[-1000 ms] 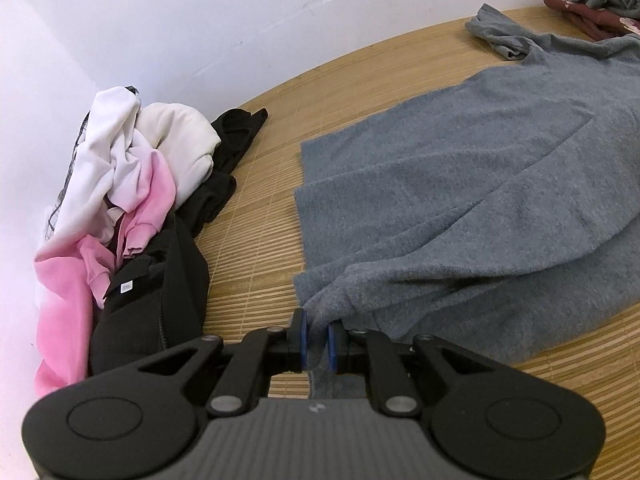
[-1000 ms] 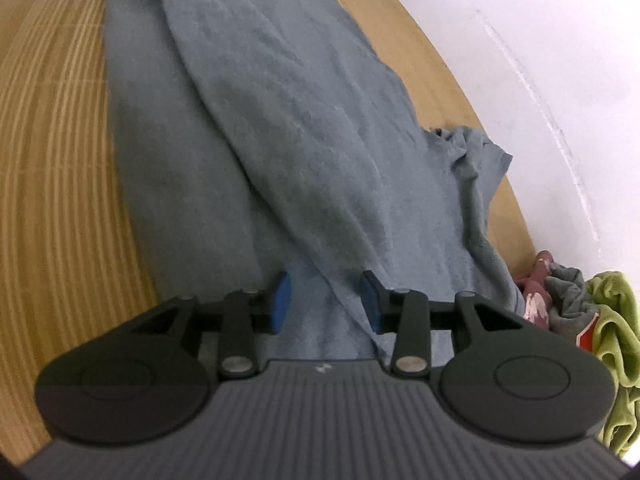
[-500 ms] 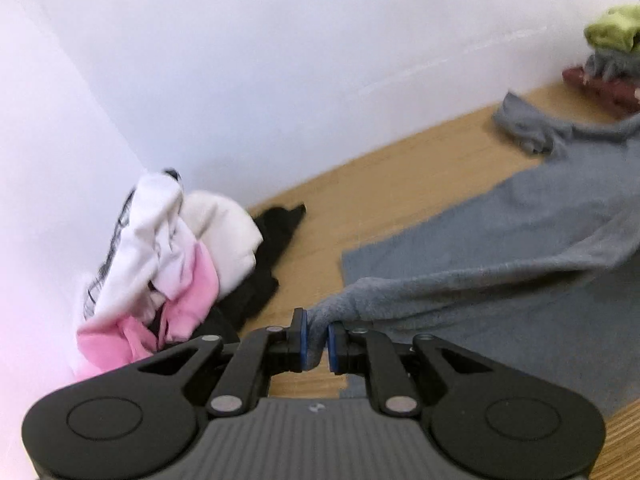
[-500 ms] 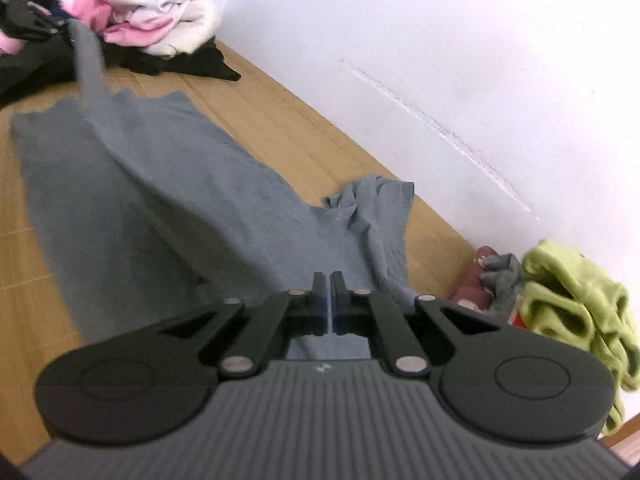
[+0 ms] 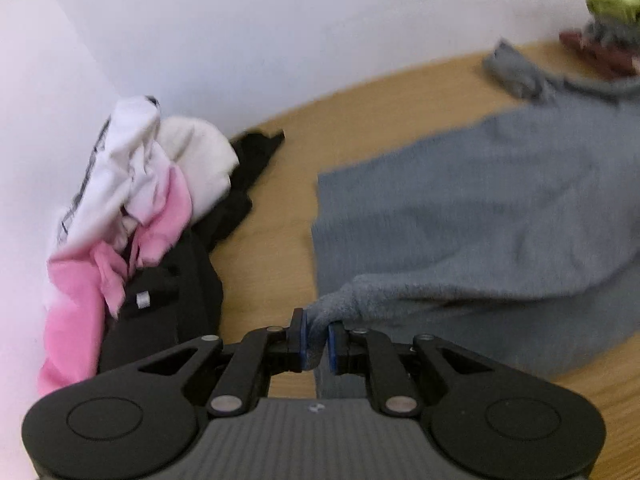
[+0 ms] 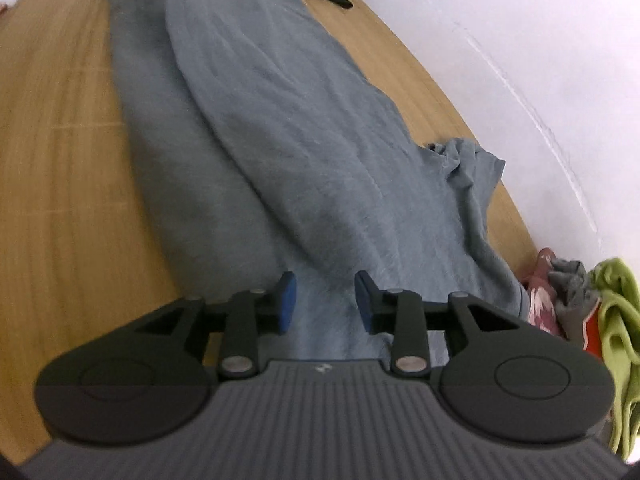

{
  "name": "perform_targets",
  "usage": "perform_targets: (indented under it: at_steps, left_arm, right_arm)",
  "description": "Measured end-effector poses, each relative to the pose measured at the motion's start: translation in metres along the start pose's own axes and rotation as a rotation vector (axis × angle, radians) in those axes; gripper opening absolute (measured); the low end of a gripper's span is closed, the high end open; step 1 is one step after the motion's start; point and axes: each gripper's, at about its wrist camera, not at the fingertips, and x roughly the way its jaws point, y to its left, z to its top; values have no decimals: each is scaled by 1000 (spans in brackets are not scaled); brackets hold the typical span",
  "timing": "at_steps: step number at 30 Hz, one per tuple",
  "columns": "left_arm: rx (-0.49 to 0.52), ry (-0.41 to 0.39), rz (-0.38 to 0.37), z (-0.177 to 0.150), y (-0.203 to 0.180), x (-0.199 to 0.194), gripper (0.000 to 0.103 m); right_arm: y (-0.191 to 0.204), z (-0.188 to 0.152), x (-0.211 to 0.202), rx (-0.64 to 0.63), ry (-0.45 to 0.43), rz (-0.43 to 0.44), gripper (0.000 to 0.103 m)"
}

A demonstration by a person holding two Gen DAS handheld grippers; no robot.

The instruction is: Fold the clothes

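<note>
- The counter (image 5: 400, 92) is a wide surface of tan slatted matting that runs up against a white wall (image 5: 280, 32).
- The grey garment (image 6: 280, 128) lies spread lengthwise over the middle of the counter, one long side folded in over the body, with a crumpled sleeve (image 6: 468, 164) lying on the matting beside the wall.
- A heap of unfolded clothes (image 5: 132, 200), white, pink and black, sits in the corner by the wall, near the garment's hem but apart from it.
- A smaller stack of clothes (image 6: 592, 300), lime green over grey and dark red, sits just beside the garment's sleeve end.
- My right gripper (image 6: 326, 300) hovers over the near end of the grey garment with its blue pads spread; the jaws have just been opening, and the fabric shows below the gap with neither pad pressing on it.
- My left gripper (image 5: 318, 340) is pressed nearly together, pinching a bunched corner of the grey garment at its hem end; the cloth lifts from the counter up into the pads.
</note>
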Motion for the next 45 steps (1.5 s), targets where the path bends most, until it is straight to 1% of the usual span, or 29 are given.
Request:
perform_targets:
  at_steps: [2, 6, 8, 9, 11, 12, 15, 17, 19, 20, 21, 23, 24, 27, 30, 32, 34, 35, 36, 37, 39, 41, 42, 43, 44, 45]
  left_arm:
    - [-21, -44, -13, 18, 9, -16, 13]
    - [-43, -123, -40, 54, 20, -45, 13]
    - [-44, -147, -53, 65, 22, -54, 13]
    - [-41, -153, -57, 70, 21, -59, 13]
    - [-15, -165, -47, 77, 18, -62, 13]
    - [9, -169, -35, 79, 15, -59, 13]
    - [72, -185, -21, 88, 9, -48, 13]
    - [90, -223, -5, 97, 6, -46, 13]
    - [114, -286, 31, 99, 3, -49, 13]
    - [121, -298, 43, 97, 1, -49, 13]
    - [123, -292, 40, 93, 0, -47, 13]
    - [118, -225, 25, 74, -3, -32, 13]
    - [122, -190, 26, 64, -6, -24, 13]
    - [136, -55, 37, 15, -15, 8, 13]
    - [115, 87, 20, -34, -22, 33, 14]
    - [150, 124, 31, -55, -30, 38, 15]
    - [183, 131, 41, -64, -36, 38, 15]
    - [183, 125, 44, -65, -37, 36, 15]
    - [174, 118, 44, -63, -38, 35, 15]
    - [163, 111, 45, -60, -36, 35, 15]
    - [139, 96, 49, -54, -33, 37, 15]
    - [128, 87, 49, -50, -32, 36, 15]
    - [126, 82, 50, -48, -30, 36, 15]
    - [129, 79, 53, -47, -30, 35, 15]
    - [133, 76, 54, -47, -30, 35, 15]
    - [137, 75, 53, -46, -30, 34, 15]
  right_arm:
    - [-6, 2, 15, -10, 17, -5, 36]
    - [-9, 7, 25, -1, -10, -18, 37]
    - [-8, 10, 28, 0, -29, -28, 36]
    - [-9, 10, 28, 14, -46, -28, 35]
    - [-19, 11, 27, 93, -58, 6, 12]
    - [-25, 11, 24, 129, -63, 0, 6]
    - [-54, 14, 12, 192, -94, -94, 6]
    - [-83, 16, 2, 245, -103, -146, 6]
    - [-97, 15, -16, 267, -125, -167, 6]
    - [-103, 15, -25, 278, -136, -176, 6]
    - [-102, 12, -35, 282, -144, -160, 5]
    - [-86, 6, -47, 263, -143, -110, 5]
    - [-73, 1, -47, 242, -127, -83, 5]
    - [-36, -12, -41, 210, -69, 21, 5]
    - [2, -22, -37, 189, -11, 79, 5]
    - [19, -26, -34, 171, 17, 104, 5]
    - [13, -21, -32, 185, 15, 96, 6]
    - [10, -19, -31, 193, 14, 92, 7]
    - [1, -15, -28, 251, 22, 93, 11]
    - [-13, -13, -25, 354, 38, 111, 21]
    - [-49, -19, -14, 730, 62, 225, 27]
    - [-78, -41, 4, 1146, 53, 351, 27]
    - [-81, -52, 8, 1334, 51, 320, 27]
    - [-80, -59, 12, 1417, 28, 321, 29]
    - [-78, -66, 16, 1500, 6, 322, 29]
    - [-77, -67, 20, 1529, -16, 319, 29]
